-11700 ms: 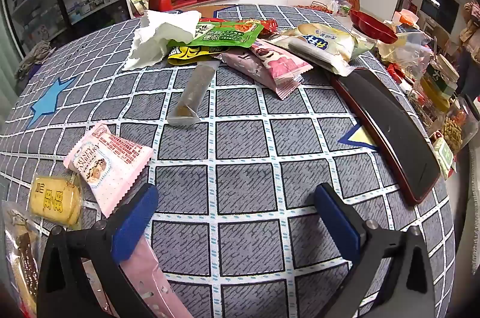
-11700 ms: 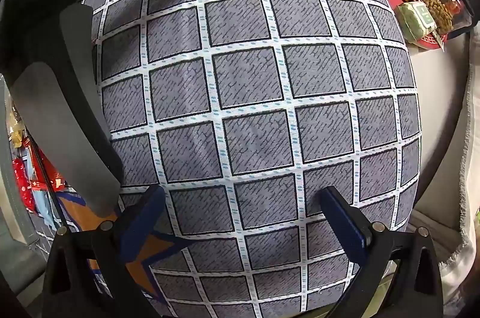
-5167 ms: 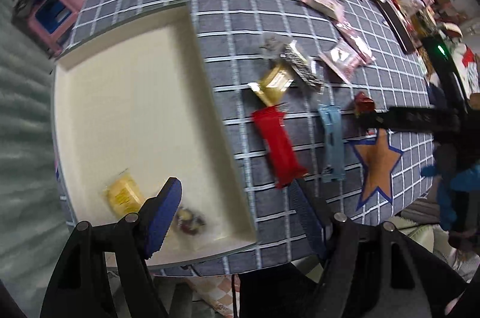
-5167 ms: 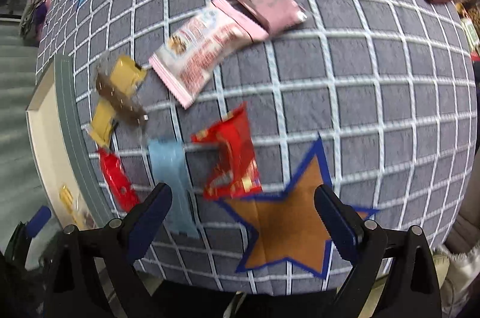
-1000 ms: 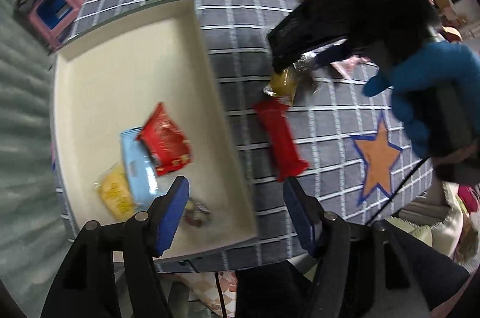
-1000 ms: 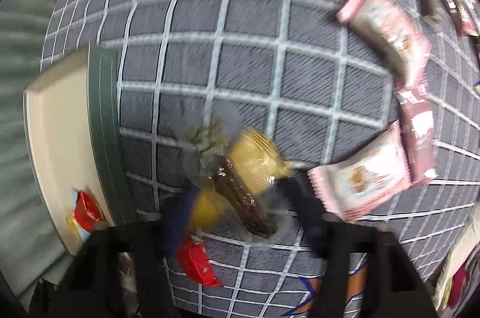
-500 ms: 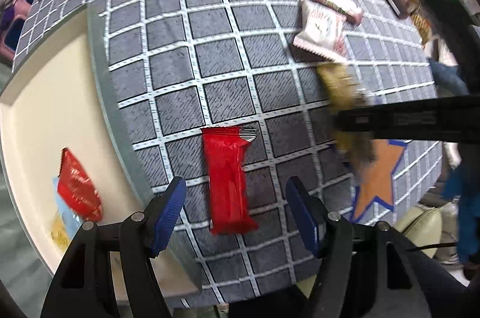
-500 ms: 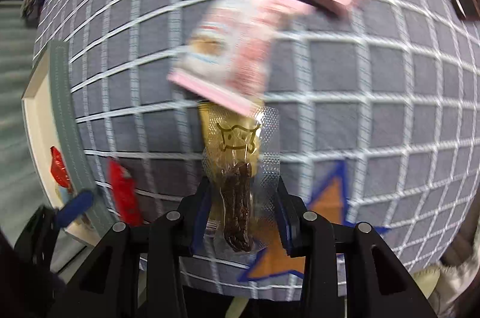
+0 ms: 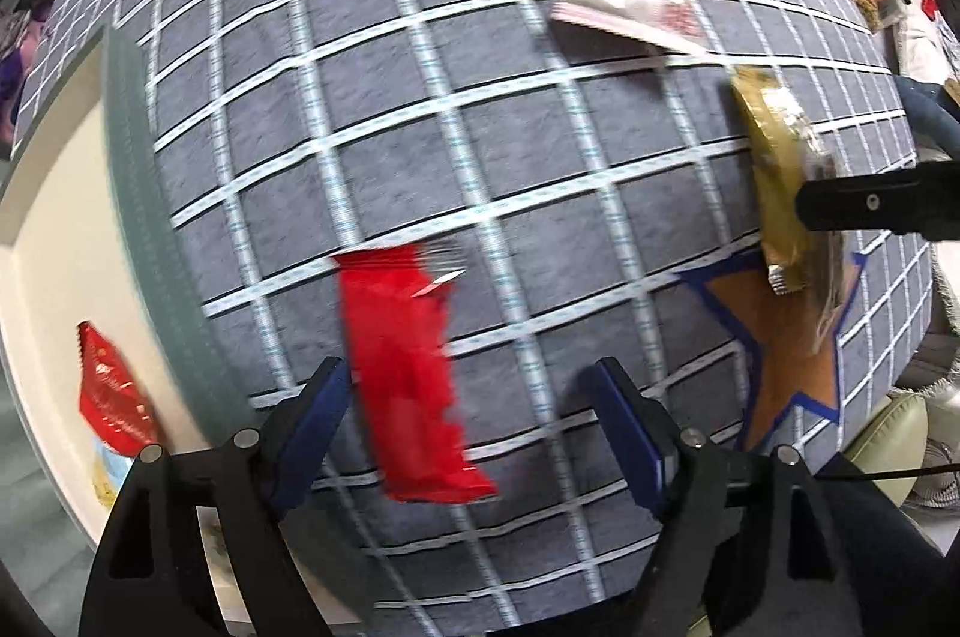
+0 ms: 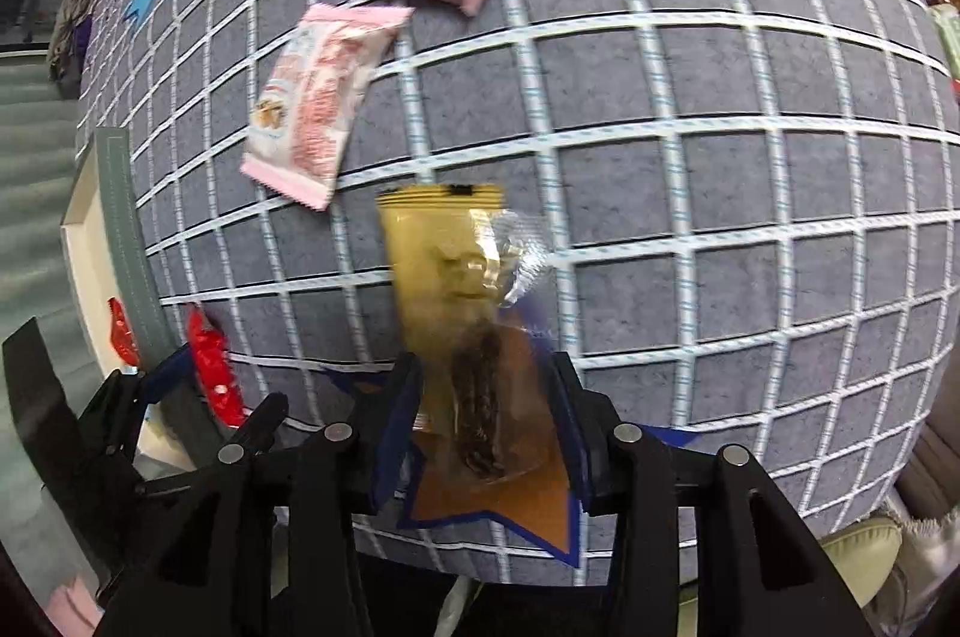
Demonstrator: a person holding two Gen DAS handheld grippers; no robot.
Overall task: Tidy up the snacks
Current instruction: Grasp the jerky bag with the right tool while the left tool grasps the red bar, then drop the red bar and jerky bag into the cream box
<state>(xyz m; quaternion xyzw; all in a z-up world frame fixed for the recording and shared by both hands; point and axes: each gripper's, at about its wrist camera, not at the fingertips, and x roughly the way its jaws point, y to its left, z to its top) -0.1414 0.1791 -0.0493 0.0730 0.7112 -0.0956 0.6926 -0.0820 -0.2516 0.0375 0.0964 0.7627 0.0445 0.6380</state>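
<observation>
Left wrist view, tray [image 9: 54, 241]: nine o'clock, cream, some snacks inside.
Red bar [image 9: 408, 373]: six o'clock, between my spread left gripper [image 9: 474, 427] fingers; closing on it comes next.
Right gripper [image 10: 480, 433]: clamped on gold packet [image 10: 444, 265], bound for tray.

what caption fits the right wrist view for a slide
Right gripper clamps a gold snack packet and a clear-wrapped dark snack above the checked tablecloth.

Right gripper [image 10: 480, 421] has lifted 2 snack packets [image 10: 456, 277].
</observation>
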